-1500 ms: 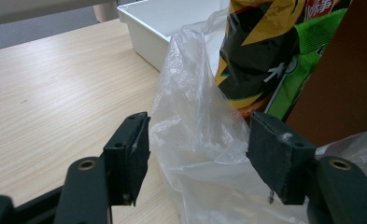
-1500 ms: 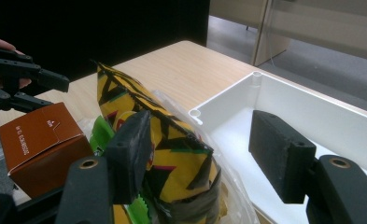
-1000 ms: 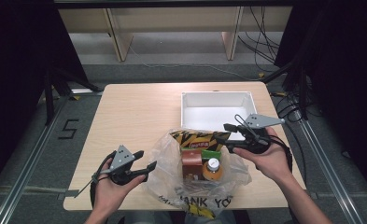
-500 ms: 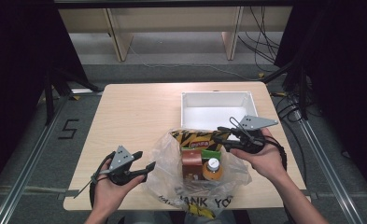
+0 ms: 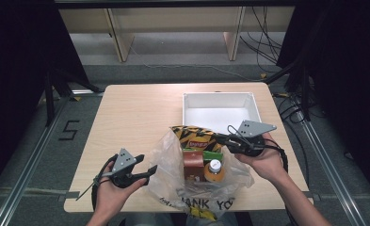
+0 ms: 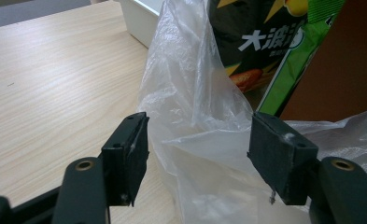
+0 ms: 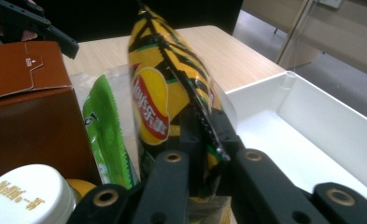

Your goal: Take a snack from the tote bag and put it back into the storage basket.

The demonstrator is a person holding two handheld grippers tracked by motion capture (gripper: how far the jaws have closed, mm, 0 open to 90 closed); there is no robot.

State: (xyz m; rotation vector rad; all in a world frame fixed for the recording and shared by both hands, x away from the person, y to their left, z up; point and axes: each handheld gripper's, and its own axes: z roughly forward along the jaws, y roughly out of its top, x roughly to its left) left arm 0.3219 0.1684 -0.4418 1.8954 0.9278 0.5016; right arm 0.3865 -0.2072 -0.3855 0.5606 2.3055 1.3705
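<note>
The right gripper (image 7: 204,140) has just been closing and now pinches the sealed edge of the yellow-and-black chip bag (image 7: 160,93), its jaws tight on the crimped seam. In the high view this gripper (image 5: 225,140) sits at about three o'clock of the clear plastic shopping bag (image 5: 173,155), and the chip bag (image 5: 194,135) stands at the shopping bag's twelve o'clock, leaning toward the white bin (image 5: 255,106).

The left gripper (image 6: 197,163) has its jaws spread wide with a fold of the shopping bag's film (image 6: 190,102) between them; the pads do not press on it. From above, it (image 5: 147,172) rests at the bag's nine o'clock edge.

Inside the bag are a brown carton (image 7: 27,102), a green packet (image 7: 104,135) and an orange drink bottle with a white cap (image 7: 24,196). The white bin (image 7: 330,116) at one o'clock of the bag is bare.

Judging by this, unpacking has barely started: the first item is gripped but not lifted clear, nothing is in the bin, and three more items remain to move.
</note>
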